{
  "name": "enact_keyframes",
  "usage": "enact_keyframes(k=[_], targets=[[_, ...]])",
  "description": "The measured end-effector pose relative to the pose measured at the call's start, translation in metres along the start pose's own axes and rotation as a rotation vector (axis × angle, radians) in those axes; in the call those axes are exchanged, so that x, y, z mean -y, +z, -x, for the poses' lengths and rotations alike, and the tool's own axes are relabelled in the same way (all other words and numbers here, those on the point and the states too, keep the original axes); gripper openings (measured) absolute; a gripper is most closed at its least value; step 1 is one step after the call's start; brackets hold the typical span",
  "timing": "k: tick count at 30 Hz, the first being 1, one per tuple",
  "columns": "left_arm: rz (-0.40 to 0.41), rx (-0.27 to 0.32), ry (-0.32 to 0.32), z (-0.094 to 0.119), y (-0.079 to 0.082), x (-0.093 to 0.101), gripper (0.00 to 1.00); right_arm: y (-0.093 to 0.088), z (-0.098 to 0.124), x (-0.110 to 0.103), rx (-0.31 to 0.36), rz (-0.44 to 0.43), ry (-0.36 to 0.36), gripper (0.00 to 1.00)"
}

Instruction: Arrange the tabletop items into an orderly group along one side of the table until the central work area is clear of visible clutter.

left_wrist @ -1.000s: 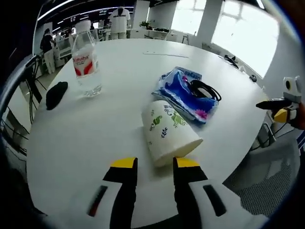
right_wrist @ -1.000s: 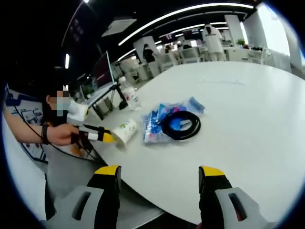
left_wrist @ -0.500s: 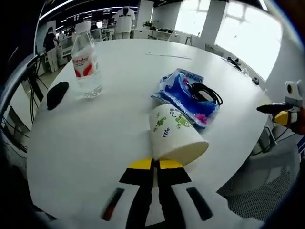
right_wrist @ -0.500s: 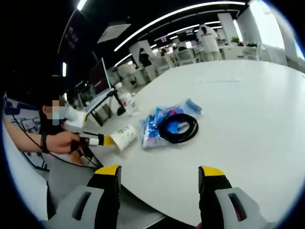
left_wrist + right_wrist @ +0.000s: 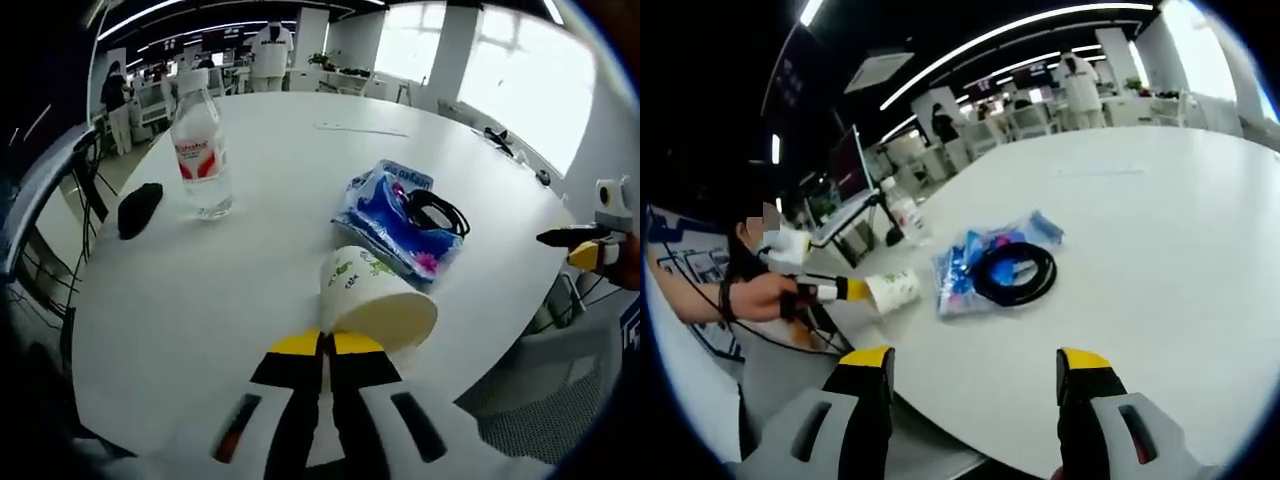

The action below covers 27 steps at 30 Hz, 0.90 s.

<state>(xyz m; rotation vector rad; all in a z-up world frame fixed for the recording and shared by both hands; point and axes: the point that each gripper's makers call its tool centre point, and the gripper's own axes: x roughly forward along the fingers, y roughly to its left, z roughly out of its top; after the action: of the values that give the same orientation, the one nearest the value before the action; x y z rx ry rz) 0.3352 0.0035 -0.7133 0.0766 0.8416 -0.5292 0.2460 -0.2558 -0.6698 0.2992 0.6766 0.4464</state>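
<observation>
A: What does the left hand-held gripper (image 5: 325,345) hold?

B: Its jaws are clenched on the rim of the paper cup (image 5: 372,300), which lies on its side directly ahead of the tips, apparently raised off the tabletop (image 5: 250,260). The cup is judged light and thin-walled; a rim pinch may crease it, so a gentle hold is advised.

A: And beyond the cup?

B: Just past it lies the blue tissue pack (image 5: 392,212), soft and slippery, with a black coiled cable (image 5: 432,208) resting on it. Farther ahead and left stands the water bottle (image 5: 203,150), stiffer and heavier, best taken at mid-body; a small black object (image 5: 139,208) lies left of it.

A: The right hand-held gripper (image 5: 973,362)?

B: Released, jaws wide apart, well short of the pack.
</observation>
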Motion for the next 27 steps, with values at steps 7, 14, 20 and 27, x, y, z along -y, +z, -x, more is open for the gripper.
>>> enact_keyframes(k=[7,14,20,27], targets=[[0.010,0.013,0.006,0.007,0.001,0.001,0.00,0.000,-0.001,-0.001,-0.003,0.005,0.004,0.67],[0.022,0.022,0.019,0.014,0.001,0.000,0.00,-0.002,0.000,-0.003,-0.006,0.004,0.009,0.67],[0.020,0.029,0.033,0.017,0.005,-0.004,0.00,-0.002,-0.001,-0.003,-0.008,0.007,0.009,0.67],[0.027,0.049,0.054,0.021,0.012,-0.012,0.04,-0.003,-0.001,-0.006,-0.007,0.006,0.014,0.67]])
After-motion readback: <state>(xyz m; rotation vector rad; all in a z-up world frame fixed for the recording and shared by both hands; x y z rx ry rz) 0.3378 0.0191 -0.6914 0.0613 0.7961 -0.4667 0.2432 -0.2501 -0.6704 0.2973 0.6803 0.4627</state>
